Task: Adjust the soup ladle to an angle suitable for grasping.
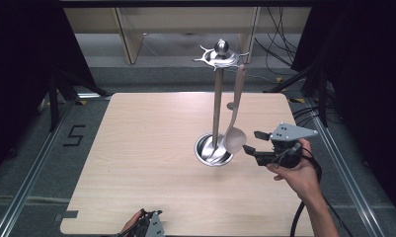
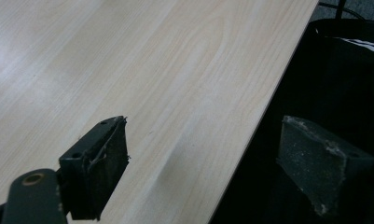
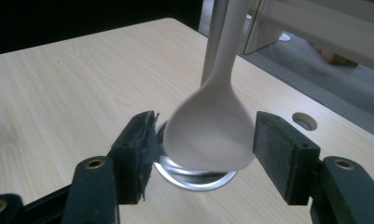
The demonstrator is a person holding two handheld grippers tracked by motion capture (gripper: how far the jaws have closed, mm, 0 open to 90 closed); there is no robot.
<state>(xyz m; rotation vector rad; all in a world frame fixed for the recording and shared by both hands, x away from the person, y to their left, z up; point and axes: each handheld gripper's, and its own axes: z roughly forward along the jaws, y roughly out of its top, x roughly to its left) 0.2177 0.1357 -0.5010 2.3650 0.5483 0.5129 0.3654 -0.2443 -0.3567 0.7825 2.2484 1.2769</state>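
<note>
The right gripper is held level beside the utensil stand, jaws spread wide. The bowl of the hanging spoon sits between the pads with a gap on each side; nothing is gripped yet. The spoon hangs by its handle tip from the stand's top hook ring, bowl down, just above the round steel base dish.

To grip well, centre the bowl between the pads, close squarely across its widest part, then lift straight up so the handle clears the hook without tipping the stand.

The base dish appears to hold nothing beyond the stand's post.

The left gripper idles at the near edge of the table, jaws wide apart and empty.
</note>
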